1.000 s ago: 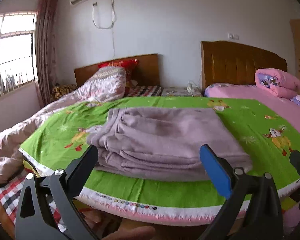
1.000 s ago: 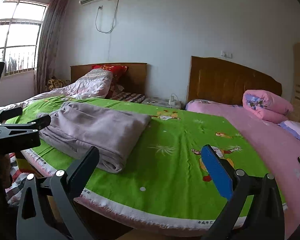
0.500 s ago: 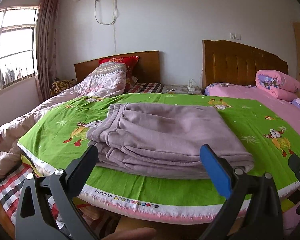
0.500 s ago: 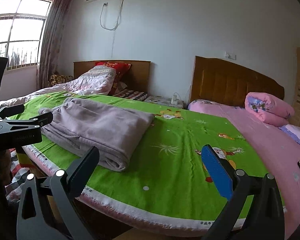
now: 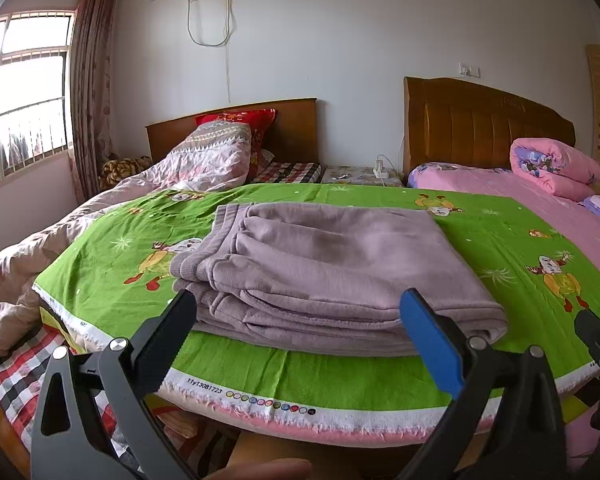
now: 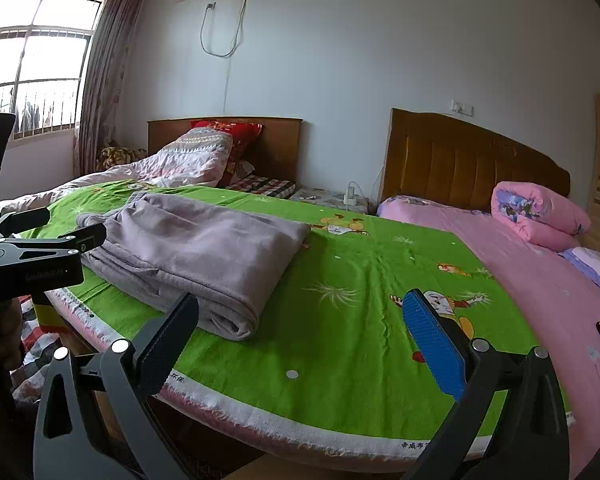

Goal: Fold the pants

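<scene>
The pants (image 5: pixel 332 264) are purple and lie folded in a flat stack on the green sheet (image 5: pixel 340 376), close to its near edge. In the right wrist view the pants (image 6: pixel 204 252) sit on the left part of the sheet (image 6: pixel 360 320), and their rolled fold faces the right. The left gripper (image 5: pixel 298 312) is just in front of the stack. Its fingers are spread wide apart and hold nothing. The black finger (image 5: pixel 168 340) is by the left near corner of the pants, and the blue finger (image 5: pixel 430 336) is by the right near corner. I cannot tell if they touch the cloth. The right gripper (image 6: pixel 300 316) is over the bare green sheet, to the right of the pants. Its fingers are also wide apart and hold nothing. The left gripper shows at the left edge of that view too. Far right lies a pink bed with a rolled pink quilt (image 6: pixel 536 216). Far left is a window (image 5: pixel 20 96).
</scene>
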A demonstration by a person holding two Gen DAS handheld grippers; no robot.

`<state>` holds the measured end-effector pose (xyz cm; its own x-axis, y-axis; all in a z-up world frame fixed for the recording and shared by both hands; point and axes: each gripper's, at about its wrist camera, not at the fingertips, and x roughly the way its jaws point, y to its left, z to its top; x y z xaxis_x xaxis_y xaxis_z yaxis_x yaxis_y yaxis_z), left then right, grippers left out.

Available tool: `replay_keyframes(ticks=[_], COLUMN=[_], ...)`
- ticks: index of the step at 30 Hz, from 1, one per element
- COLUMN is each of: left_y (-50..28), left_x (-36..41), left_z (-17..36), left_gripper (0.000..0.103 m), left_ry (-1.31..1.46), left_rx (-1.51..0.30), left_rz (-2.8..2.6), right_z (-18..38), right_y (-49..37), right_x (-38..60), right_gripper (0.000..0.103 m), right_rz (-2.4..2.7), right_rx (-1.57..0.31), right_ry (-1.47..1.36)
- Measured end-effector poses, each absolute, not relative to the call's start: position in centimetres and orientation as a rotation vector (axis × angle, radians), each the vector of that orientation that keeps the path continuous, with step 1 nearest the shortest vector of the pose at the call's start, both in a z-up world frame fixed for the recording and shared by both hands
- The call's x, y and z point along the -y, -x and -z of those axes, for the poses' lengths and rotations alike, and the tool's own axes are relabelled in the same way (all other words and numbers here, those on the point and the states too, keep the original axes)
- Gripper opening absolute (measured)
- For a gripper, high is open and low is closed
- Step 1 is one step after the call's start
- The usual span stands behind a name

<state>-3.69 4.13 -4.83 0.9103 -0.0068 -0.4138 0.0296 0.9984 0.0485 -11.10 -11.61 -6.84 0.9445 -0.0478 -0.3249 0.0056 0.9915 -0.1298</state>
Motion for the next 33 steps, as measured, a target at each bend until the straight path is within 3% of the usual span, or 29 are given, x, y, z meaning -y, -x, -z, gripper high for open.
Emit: replay_keyframes(ticks=[33], left_y=[3.86], left_x=[-4.25], left_z=[5.01], left_gripper=[0.101], left_ry=[-0.045], left_rx=[-0.430], left_rz=[0.008], right_z=[7.31], right_y=[10.87], right_x=[11.56], right_gripper=[0.099], right_rz=[0.018], right_rx=[-0.353], right_ry=[0.130])
